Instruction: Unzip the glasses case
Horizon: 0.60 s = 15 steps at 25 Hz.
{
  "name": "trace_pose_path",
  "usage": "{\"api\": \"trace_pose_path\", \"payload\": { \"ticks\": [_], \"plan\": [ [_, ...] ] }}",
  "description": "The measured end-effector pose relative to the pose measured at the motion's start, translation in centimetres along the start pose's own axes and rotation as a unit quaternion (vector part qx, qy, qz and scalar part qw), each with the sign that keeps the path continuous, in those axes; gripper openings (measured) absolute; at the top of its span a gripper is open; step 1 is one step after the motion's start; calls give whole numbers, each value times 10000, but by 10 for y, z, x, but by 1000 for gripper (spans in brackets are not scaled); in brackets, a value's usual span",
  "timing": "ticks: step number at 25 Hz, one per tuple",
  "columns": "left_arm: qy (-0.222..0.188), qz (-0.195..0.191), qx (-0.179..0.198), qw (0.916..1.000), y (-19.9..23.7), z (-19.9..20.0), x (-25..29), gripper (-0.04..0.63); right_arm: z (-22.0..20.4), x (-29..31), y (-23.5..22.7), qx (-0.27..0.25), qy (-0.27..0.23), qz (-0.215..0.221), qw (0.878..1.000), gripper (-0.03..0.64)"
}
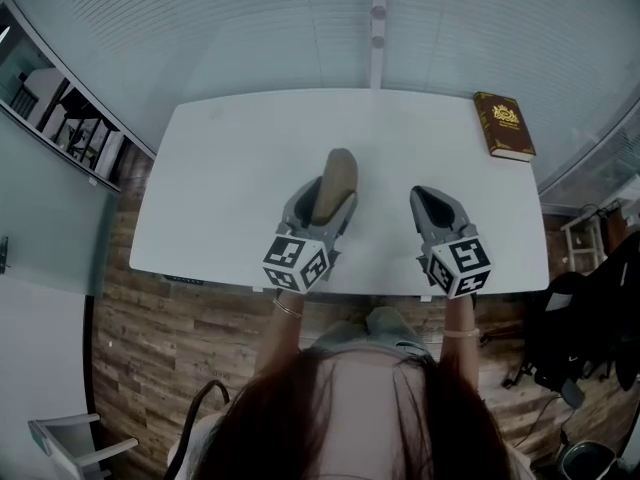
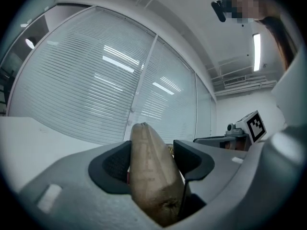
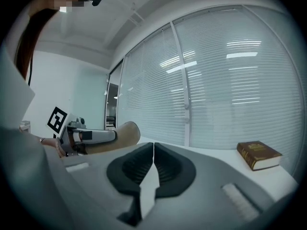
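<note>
A tan, rounded glasses case (image 1: 336,183) stands on edge between the jaws of my left gripper (image 1: 322,190), above the white table (image 1: 230,158). In the left gripper view the case (image 2: 152,171) fills the gap between the dark pads, which press on both its sides. My right gripper (image 1: 436,206) hangs to the right of the case, apart from it, its jaws together with nothing between them. In the right gripper view its pads (image 3: 169,166) meet at the tips, and the case (image 3: 120,134) shows at the left in the other gripper.
A brown hardback book (image 1: 503,125) lies at the table's far right corner. Window blinds run behind the table. A shelf unit (image 1: 70,123) stands at the left, a dark chair (image 1: 590,333) at the right, and the wooden floor lies below the near edge.
</note>
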State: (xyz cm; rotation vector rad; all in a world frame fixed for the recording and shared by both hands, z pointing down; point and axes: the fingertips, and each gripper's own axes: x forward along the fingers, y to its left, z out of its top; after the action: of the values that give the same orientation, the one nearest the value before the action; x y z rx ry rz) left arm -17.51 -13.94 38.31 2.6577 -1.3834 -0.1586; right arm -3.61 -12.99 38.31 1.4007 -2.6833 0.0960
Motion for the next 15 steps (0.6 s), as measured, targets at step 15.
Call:
{"api": "trace_pose_path", "payload": {
  "ticks": [15],
  "plan": [
    [-107, 372, 393, 9985, -29, 10, -19, 281, 1, -34, 8, -29, -96, 231, 9997, 6]
  ]
}}
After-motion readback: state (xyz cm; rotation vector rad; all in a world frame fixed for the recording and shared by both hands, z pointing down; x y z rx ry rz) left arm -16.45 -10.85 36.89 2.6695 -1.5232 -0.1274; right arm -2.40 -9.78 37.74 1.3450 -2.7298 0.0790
